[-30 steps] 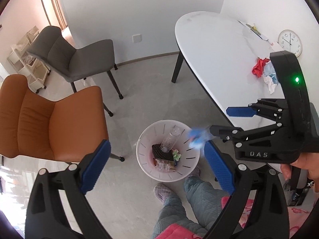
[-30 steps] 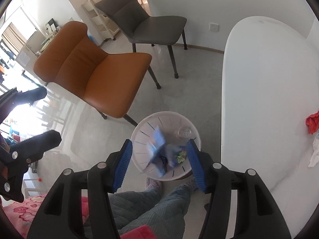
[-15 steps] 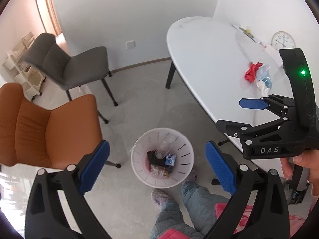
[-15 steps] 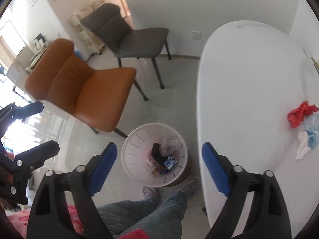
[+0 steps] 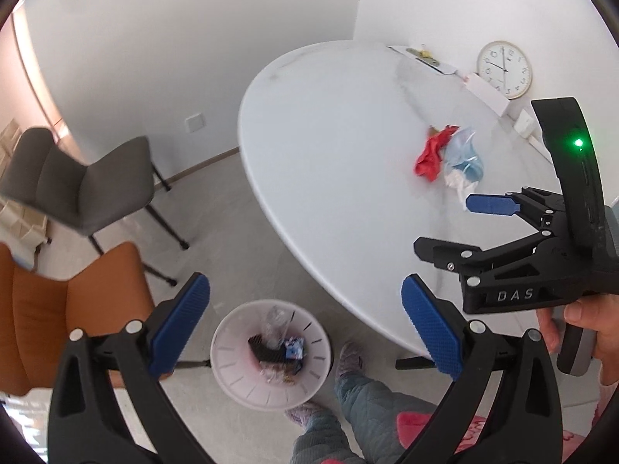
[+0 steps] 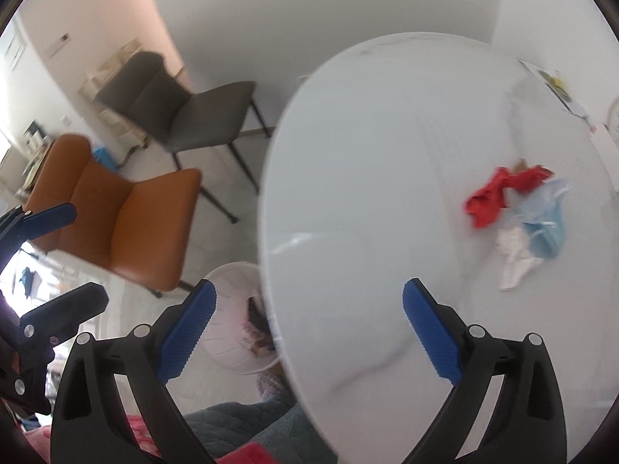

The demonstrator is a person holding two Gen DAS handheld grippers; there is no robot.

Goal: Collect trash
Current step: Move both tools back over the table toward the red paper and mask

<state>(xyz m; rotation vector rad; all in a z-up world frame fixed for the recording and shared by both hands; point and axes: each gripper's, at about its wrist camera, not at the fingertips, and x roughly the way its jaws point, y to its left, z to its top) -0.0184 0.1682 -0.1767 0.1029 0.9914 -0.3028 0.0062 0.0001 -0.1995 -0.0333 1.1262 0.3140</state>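
Half of bin point(image 6: 232, 305) hidden behind table point(image 6: 367, 154); contents blurred.

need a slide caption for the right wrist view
Empty right gripper, jaws opening, over the white table facing the red, blue and white trash; bin at the table's edge.

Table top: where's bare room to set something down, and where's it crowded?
The table is bare across its near and middle part, from the rounded chair-side edge up to the red wrapper. Crowded: the trash cluster there with the blue bag and white tissue, and the far wall edge by the clock.
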